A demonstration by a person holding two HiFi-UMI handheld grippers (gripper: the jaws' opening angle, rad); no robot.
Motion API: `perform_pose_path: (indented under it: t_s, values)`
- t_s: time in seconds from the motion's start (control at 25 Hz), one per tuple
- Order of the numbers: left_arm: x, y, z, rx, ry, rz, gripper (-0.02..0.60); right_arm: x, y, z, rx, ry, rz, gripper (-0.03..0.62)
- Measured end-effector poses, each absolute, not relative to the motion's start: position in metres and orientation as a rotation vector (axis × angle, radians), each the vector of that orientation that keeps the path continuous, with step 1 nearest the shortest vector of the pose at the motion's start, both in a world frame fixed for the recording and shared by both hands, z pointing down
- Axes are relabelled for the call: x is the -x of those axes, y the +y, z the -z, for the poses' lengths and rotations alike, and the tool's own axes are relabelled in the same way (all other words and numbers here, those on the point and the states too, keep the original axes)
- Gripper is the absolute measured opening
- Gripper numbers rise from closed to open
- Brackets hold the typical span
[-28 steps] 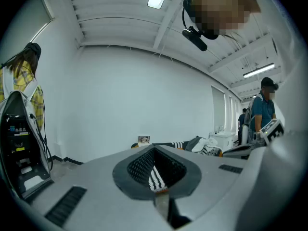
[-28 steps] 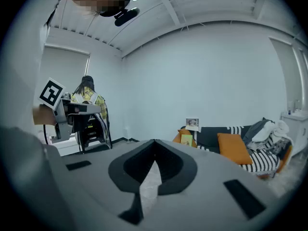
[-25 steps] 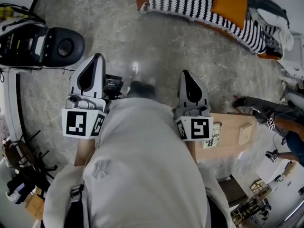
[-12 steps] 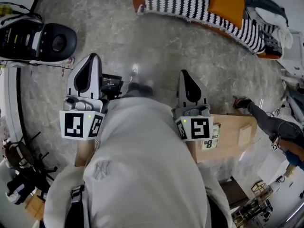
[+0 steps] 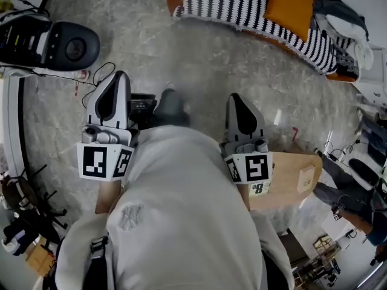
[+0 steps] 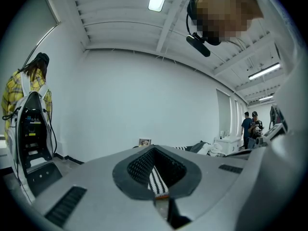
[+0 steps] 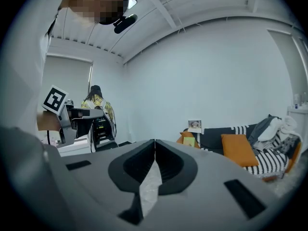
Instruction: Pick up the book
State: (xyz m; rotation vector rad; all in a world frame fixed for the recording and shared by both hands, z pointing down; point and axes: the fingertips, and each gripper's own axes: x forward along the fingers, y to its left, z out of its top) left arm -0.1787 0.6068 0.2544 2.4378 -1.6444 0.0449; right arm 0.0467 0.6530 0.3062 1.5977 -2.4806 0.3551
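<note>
The book (image 5: 259, 189) lies on a low wooden table (image 5: 290, 180) at the lower right of the head view. Only a printed sliver of it shows below the marker cube of my right gripper (image 5: 237, 96). That gripper is shut and empty, held level in front of the person's chest, above the table's left end. My left gripper (image 5: 121, 74) is also shut and empty, over bare floor well left of the table. In the right gripper view the jaw tips (image 7: 155, 141) meet in a seam. In the left gripper view the left gripper (image 6: 154, 148) is closed too. No book shows in either gripper view.
A sofa with a striped blanket (image 5: 242, 5) and an orange cushion (image 5: 290, 2) stands ahead. A black machine (image 5: 54, 41) with a cable (image 5: 91, 77) sits at the far left. A small wooden block (image 5: 305, 177) lies on the table. People (image 5: 354, 192) stand at the right edge.
The floor and the table have slid under the view as the person steps. Less of the book shows beneath the right gripper's cube. Both grippers stay shut.
</note>
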Motion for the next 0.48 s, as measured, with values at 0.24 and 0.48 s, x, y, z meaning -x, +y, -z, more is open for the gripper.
perform_pose_path:
  t_s: [0.24, 0.48]
  values:
    - [0.182, 0.568, -0.260, -2.427, -1.634, -0.036, 0.009, -0.043, 0.621, -0.314, -1.601, -2.469, -0.384, 0.020]
    - [0.192, 0.505, -0.257, -2.430, -1.587, 0.008, 0.009, -0.034, 0.565, -0.304, -1.654, -2.452, -0.359, 0.020]
